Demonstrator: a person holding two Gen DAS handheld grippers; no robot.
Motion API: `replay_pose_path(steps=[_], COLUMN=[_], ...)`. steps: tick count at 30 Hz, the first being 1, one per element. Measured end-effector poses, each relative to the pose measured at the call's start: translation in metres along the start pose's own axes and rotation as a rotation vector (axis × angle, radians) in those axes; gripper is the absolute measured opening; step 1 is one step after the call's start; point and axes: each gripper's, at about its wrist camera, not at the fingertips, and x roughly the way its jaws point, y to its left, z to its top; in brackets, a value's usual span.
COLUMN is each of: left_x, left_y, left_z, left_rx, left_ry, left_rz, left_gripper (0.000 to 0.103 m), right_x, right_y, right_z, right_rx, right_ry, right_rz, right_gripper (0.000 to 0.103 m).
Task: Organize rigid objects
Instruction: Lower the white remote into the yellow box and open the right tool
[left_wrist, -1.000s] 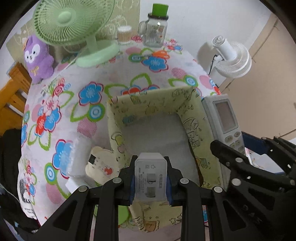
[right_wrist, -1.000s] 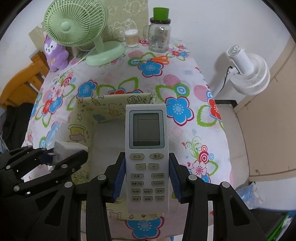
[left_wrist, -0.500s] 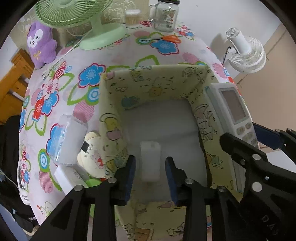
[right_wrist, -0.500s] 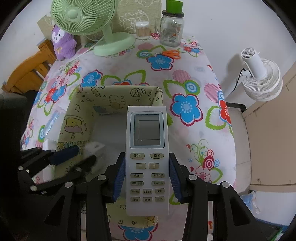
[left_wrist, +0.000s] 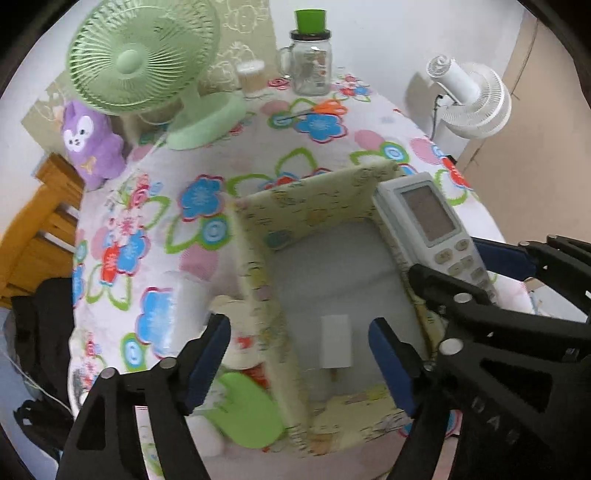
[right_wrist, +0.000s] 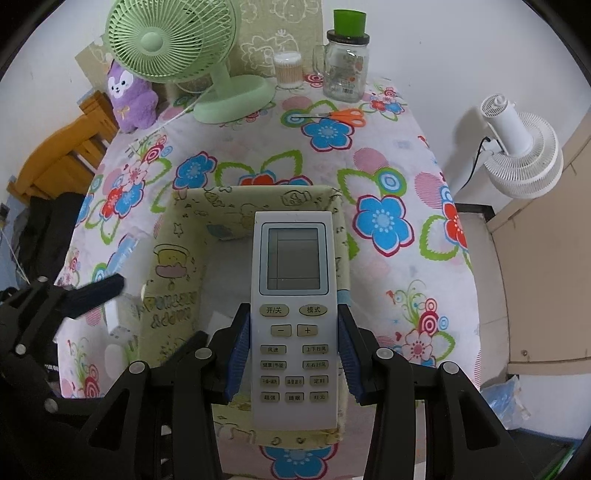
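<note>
The left claw (left_wrist: 299, 354) stands wide apart, its jaws having just been opening, and grips nothing. The white charger (left_wrist: 335, 341) lies flat on the floor of the yellow fabric bin (left_wrist: 314, 192), below and between the 2 blue pads without touching either. The right claw (right_wrist: 293, 360) is clamped on the lower half of the white remote control (right_wrist: 293, 295), held above the bin's right wall. The bin sits near the front edge of the desk (right_wrist: 388, 155).

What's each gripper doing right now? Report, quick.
Left gripper: open, fingers just spread, empty; white charger lies loose in the fabric bin.
Right gripper: closed on the remote control.
</note>
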Motion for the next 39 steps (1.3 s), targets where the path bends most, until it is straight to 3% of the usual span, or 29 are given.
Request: replay_pose_path(steps=[12,21,28,33,39], left_x=[0.013,0.028,0.036,0.039,0.048], left_y=[0.031,0.027,0.021,0.012,-0.003], left_z=[-0.017,-0.023,-0.024,-0.019,-0.012], left_rx=[-0.007,0.035,0.009,-0.012,-0.018], left_ry=[0.062,0.092,0.103,0.090,0.089], left_rz=[0.003,-0.009,-0.054,-0.066,-0.092], left_gripper=[0.082,0.082,0.081,0.076,0.060], right_x=[0.021,0.047,0.052,0.050,0.049], right_y=[0.018,0.010,0.003,-0.010,-0.025], right_z=[-0.011,-0.023,-0.025,-0.025,-0.024], right_rx=[0.046,0.101,0.099,0.112,0.119], right_ry=[0.061,0.107,0.099,0.092,0.097], right_rz=[0.000,-0.050,-0.063,-0.068,-0.048], right_gripper=[0.047,0.047,0.047,0.050,0.053])
